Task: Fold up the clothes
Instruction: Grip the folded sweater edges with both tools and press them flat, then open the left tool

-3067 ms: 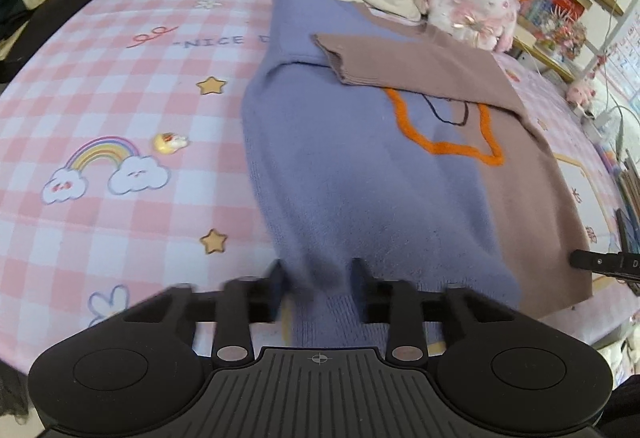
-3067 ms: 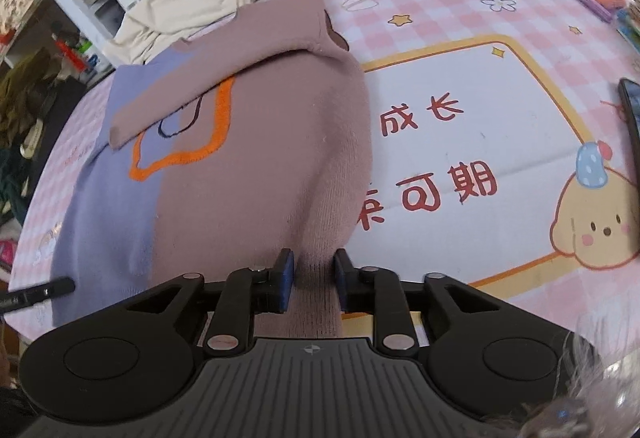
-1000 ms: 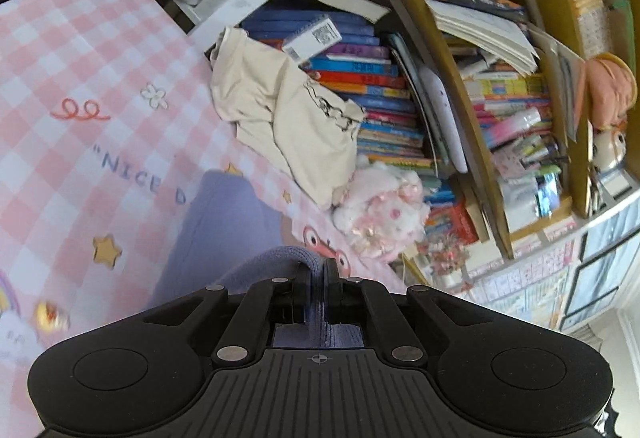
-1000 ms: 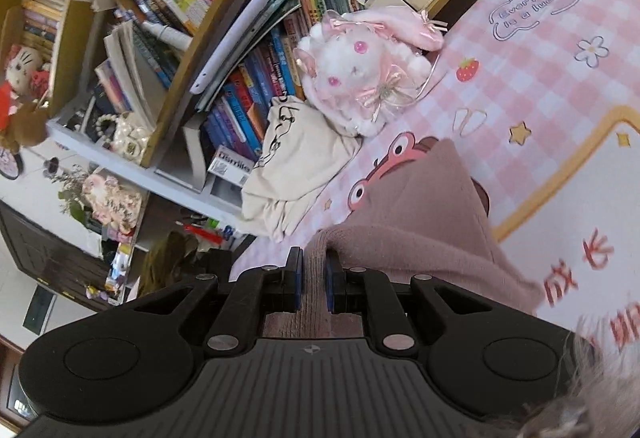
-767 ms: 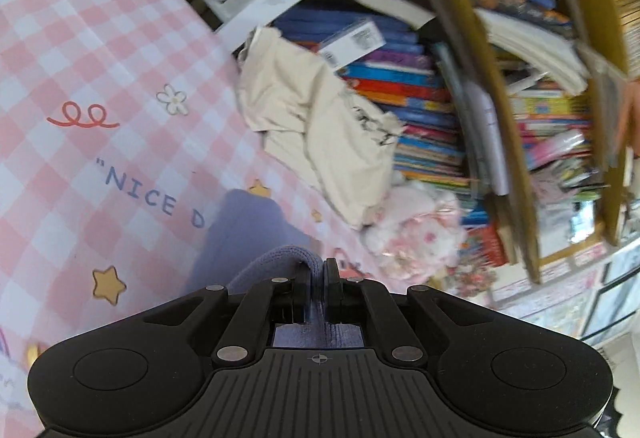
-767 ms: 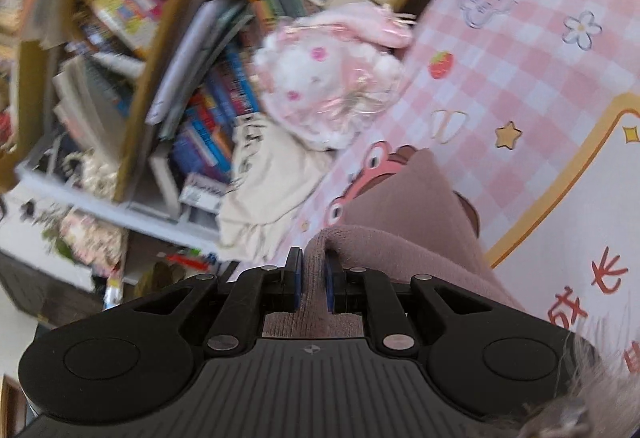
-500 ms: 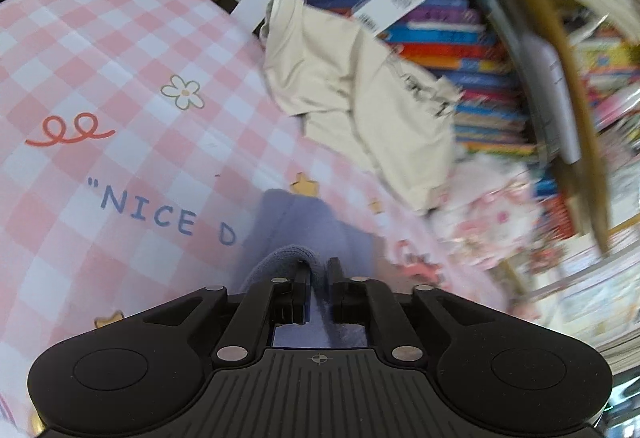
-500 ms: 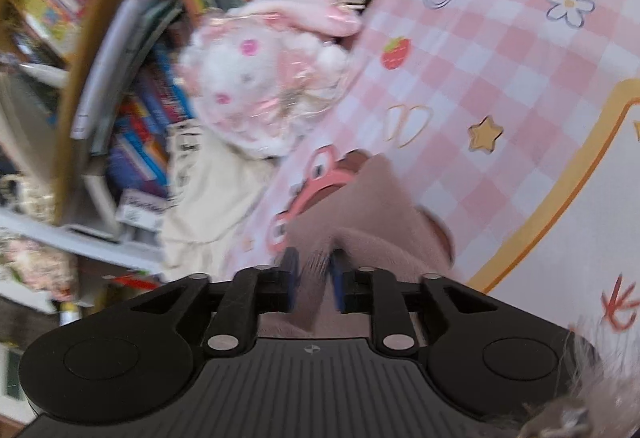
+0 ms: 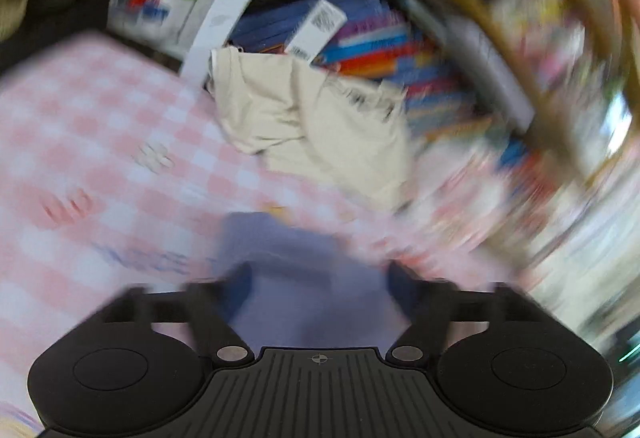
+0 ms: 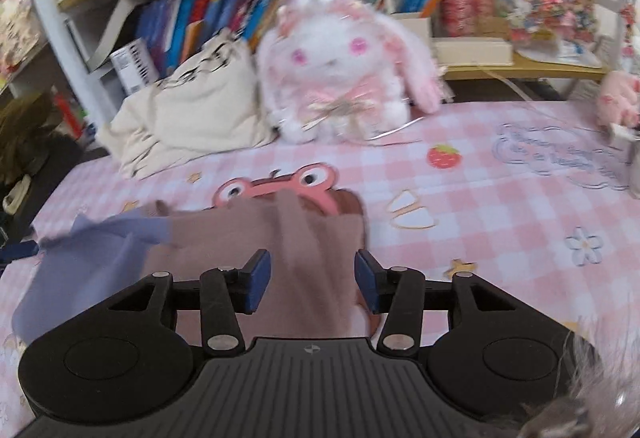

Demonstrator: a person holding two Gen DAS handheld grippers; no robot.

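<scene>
A two-tone sweater lies on the pink checked table cover, folded over towards the far side. Its lavender half [image 9: 296,258] fills the space under my left gripper [image 9: 320,286], which is open and holds nothing; this view is blurred by motion. Its mauve half [image 10: 308,246] lies under my right gripper [image 10: 310,280], which is open with its blue pads apart above the cloth. The lavender edge [image 10: 100,246] shows at the left in the right wrist view.
A cream garment [image 9: 320,126] [image 10: 188,118] is heaped at the table's far edge. A white and pink plush rabbit [image 10: 336,70] sits beside it. Bookshelves packed with books [image 10: 224,6] stand behind. Small items [image 10: 624,142] sit at the far right.
Both grippers held the sweater's hem shut and carried it up and over towards the far edge. Both have now opened and let the cloth drop onto the table.
</scene>
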